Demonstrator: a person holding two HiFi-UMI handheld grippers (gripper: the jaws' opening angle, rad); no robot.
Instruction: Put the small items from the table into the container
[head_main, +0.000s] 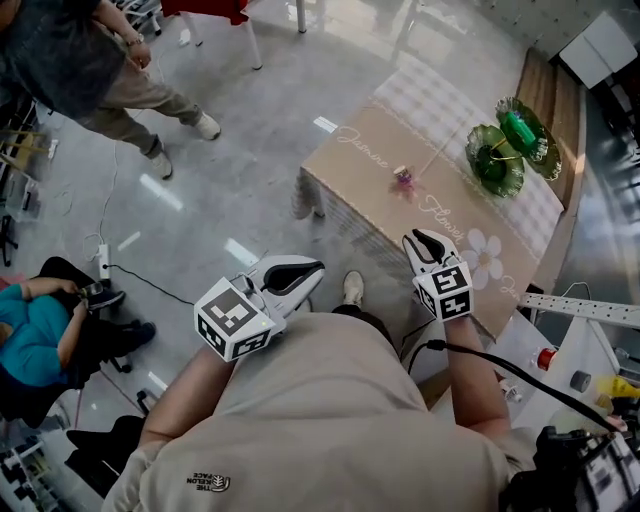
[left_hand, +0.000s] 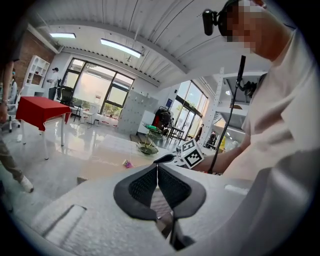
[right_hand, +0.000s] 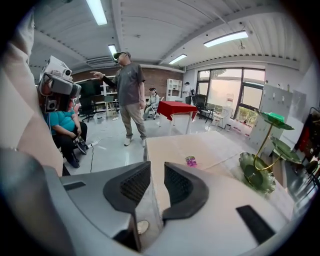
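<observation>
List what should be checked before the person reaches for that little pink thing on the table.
1. Right gripper jaws apart, nothing between them: ok.
2. Left gripper jaws together, empty: ok.
3. Small pink item lying in the open on the table: ok.
4. Green tiered dish upright on the table: ok.
5. Right gripper at the small pink item: not ok, it is short of it.

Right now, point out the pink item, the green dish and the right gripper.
pink item (head_main: 403, 179): head view, its middle.
green dish (head_main: 488, 168): head view, lower bowl's bare surface.
right gripper (right_hand: 157, 171): right gripper view, midway between its fingertips.
</observation>
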